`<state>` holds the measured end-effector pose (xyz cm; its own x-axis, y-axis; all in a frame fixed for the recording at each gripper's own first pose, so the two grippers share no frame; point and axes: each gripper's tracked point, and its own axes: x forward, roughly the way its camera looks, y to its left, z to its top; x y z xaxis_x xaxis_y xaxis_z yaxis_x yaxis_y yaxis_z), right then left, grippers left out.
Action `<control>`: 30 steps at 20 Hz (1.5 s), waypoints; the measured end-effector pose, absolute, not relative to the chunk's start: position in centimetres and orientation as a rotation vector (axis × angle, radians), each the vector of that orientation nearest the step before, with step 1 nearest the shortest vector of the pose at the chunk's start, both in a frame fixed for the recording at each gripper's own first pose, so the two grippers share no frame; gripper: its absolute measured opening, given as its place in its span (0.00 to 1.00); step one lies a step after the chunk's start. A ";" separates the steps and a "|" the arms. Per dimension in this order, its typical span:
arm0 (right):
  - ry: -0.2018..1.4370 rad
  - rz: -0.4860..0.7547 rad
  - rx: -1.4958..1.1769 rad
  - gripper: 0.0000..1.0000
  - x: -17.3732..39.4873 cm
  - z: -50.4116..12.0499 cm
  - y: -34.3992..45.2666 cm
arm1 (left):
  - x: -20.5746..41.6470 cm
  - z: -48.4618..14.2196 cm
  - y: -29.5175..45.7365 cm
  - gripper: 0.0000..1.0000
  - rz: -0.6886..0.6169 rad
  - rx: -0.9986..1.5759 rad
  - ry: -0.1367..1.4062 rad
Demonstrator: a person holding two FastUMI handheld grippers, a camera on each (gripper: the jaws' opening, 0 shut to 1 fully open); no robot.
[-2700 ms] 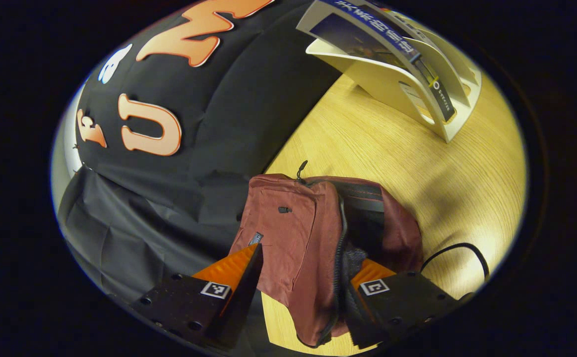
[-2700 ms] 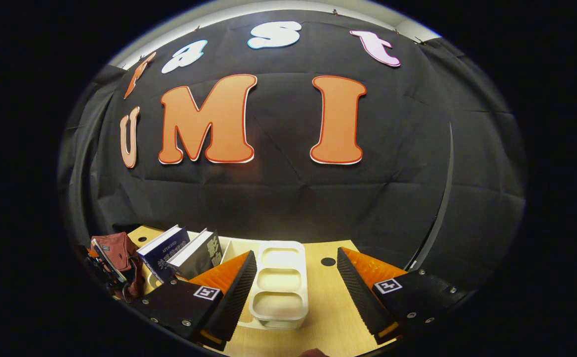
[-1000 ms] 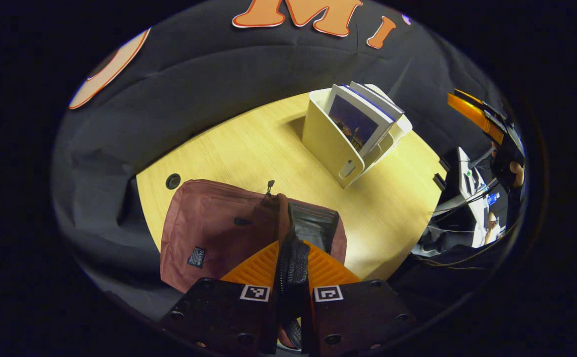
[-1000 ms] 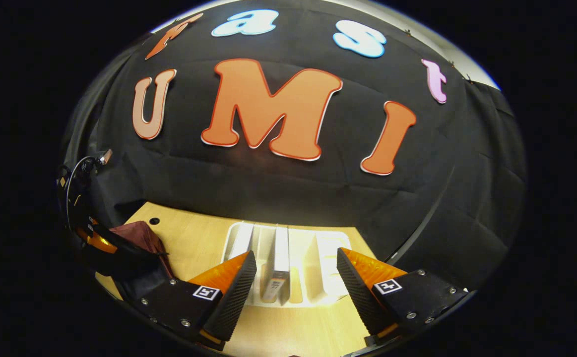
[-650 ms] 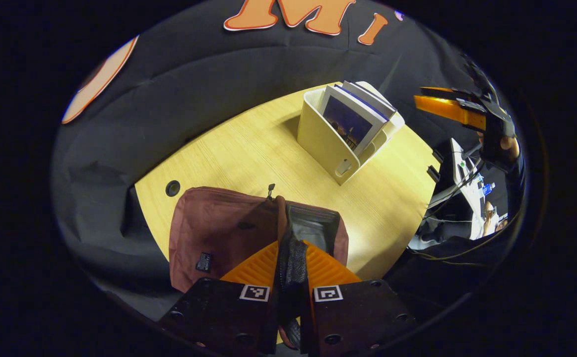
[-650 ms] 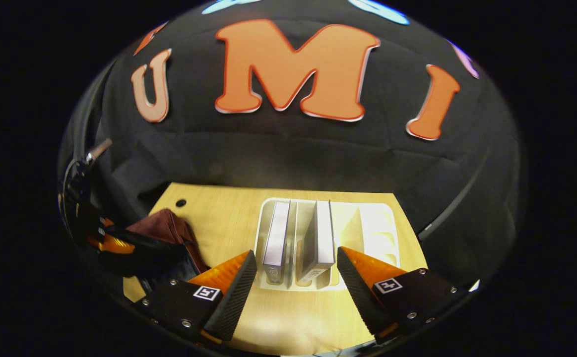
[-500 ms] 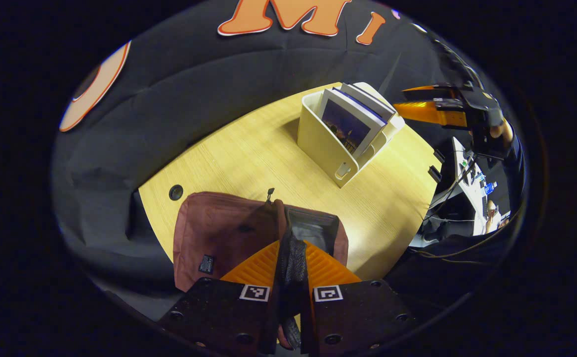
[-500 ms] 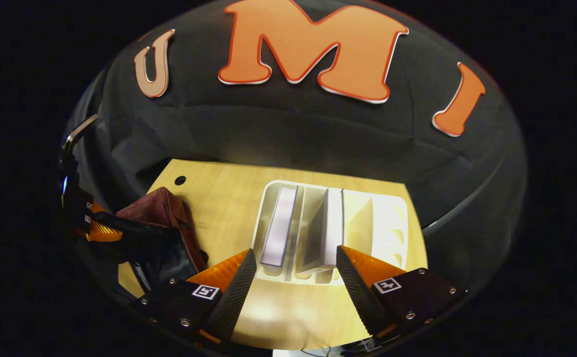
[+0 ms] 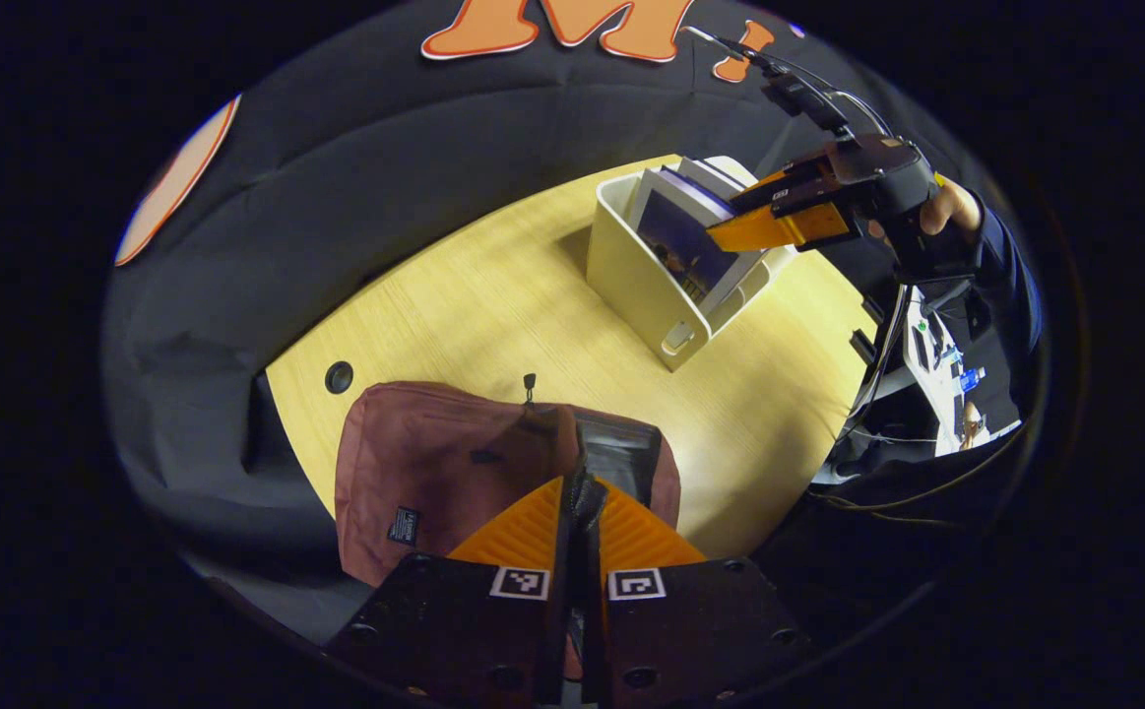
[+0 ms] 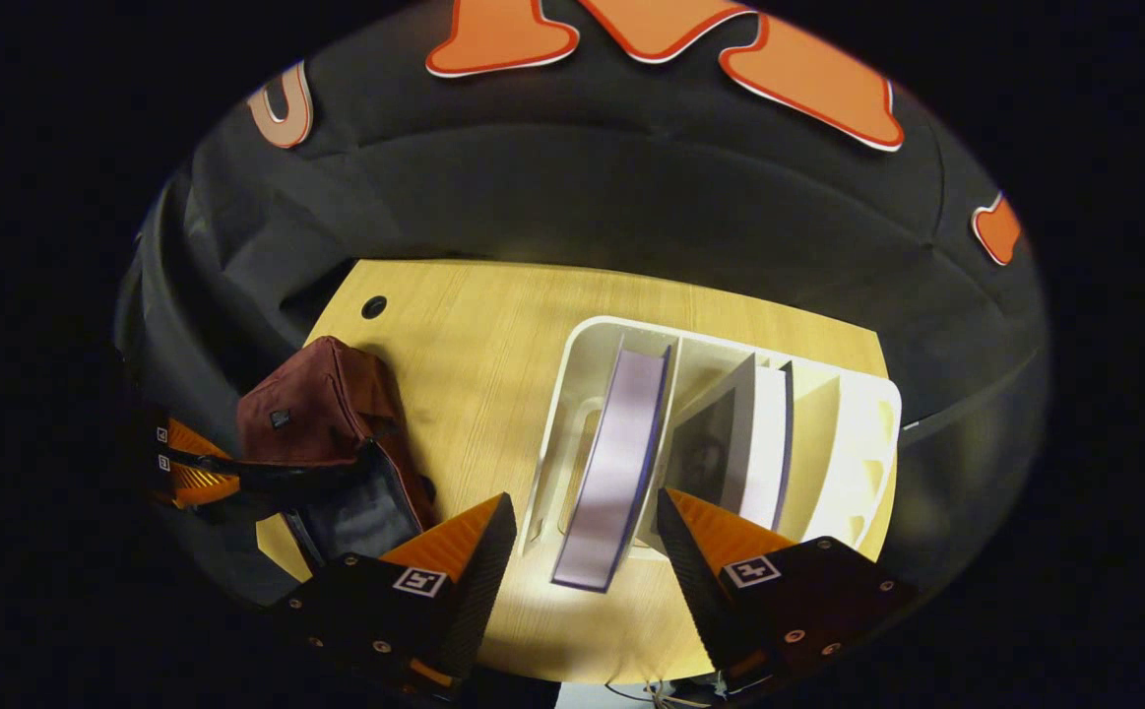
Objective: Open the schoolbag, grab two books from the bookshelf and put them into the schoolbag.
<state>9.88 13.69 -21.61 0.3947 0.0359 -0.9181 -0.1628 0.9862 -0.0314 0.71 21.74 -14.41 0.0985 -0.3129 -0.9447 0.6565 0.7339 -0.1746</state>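
Observation:
A maroon schoolbag (image 9: 434, 463) lies on the wooden table, its dark inside showing through the unzipped mouth. My left gripper (image 9: 577, 487) is shut on the bag's zipped rim and holds the mouth up. A white bookshelf (image 9: 631, 286) stands farther back with two books (image 9: 675, 231) leaning in its slots. In the right gripper view, my right gripper (image 10: 587, 502) is open just above the shelf (image 10: 867, 433), its fingers on either side of the top edge of the left book (image 10: 616, 463). The second book (image 10: 764, 443) stands one slot to the right. The schoolbag (image 10: 326, 414) sits left of the shelf.
The table (image 9: 493, 295) has a round cable hole (image 9: 339, 376) near its far left corner. Black cloth walls close in behind and to the left. Past the table's right edge are cables and equipment (image 9: 936, 354), with a person's hand (image 9: 951, 207) on the right gripper.
My right gripper has tilted down and moved in over the shelf until it straddles the left book. My left gripper, open beside the bag at first, has shut on its rim.

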 end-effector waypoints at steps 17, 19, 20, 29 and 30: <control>1.320 -0.015 -0.057 0.46 10.4 -26.0 12.4 | 0.0 -14.3 21.8 0.06 -0.760 0.352 1.297; 1.305 -0.010 -0.045 0.28 10.2 -24.9 12.4 | -0.1 -14.3 22.0 0.06 -0.758 0.354 1.295; 1.301 -0.001 -0.027 0.35 10.0 -24.2 12.6 | -0.1 -14.3 22.0 0.06 -0.759 0.355 1.293; 1.119 0.053 0.158 0.34 7.9 -12.7 11.1 | -0.5 -14.2 22.2 0.06 -0.772 0.374 1.268; 1.095 0.052 0.169 0.34 7.5 -11.5 10.6 | -0.5 -14.1 22.3 0.06 -0.779 0.387 1.264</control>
